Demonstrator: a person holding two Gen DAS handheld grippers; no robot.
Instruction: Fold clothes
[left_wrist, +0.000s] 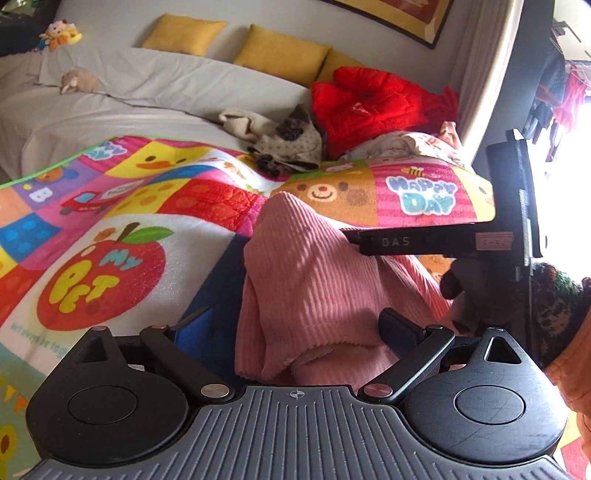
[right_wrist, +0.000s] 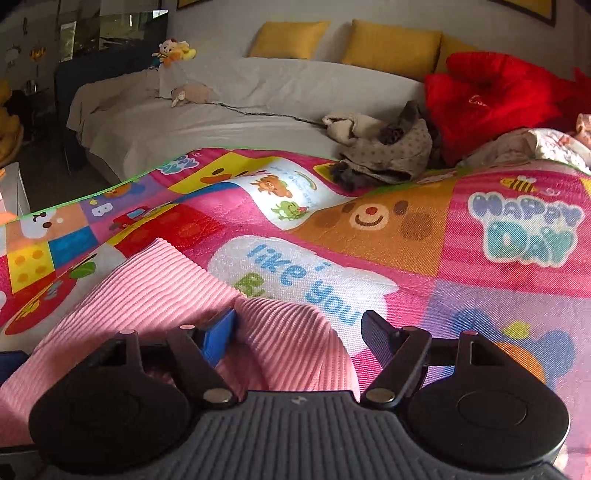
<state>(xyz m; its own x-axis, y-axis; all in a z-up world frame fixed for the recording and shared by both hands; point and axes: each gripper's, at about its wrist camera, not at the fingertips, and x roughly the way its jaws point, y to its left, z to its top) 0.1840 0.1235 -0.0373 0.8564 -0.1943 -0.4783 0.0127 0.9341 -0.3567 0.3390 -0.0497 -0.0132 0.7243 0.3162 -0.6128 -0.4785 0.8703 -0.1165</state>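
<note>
On the cartoon-print play mat (right_wrist: 388, 221) spread over the bed, a pink ribbed garment (right_wrist: 147, 291) lies bunched just ahead of both tools. The left tool (left_wrist: 295, 332) stands spread with the pink cloth mounded between its fingers, not pinched. The right tool (right_wrist: 299, 332) is likewise spread wide, a fold of cloth between its fingers. The garment looks soft, light and floppy; I judge it will sag and slide, so an edge, hem or corner is the place to grip. What kind of garment it is cannot be told, since its lower part is cut off. Farther back lie a beige spotted garment (right_wrist: 391, 155) and a red padded jacket (right_wrist: 491, 103).
</note>
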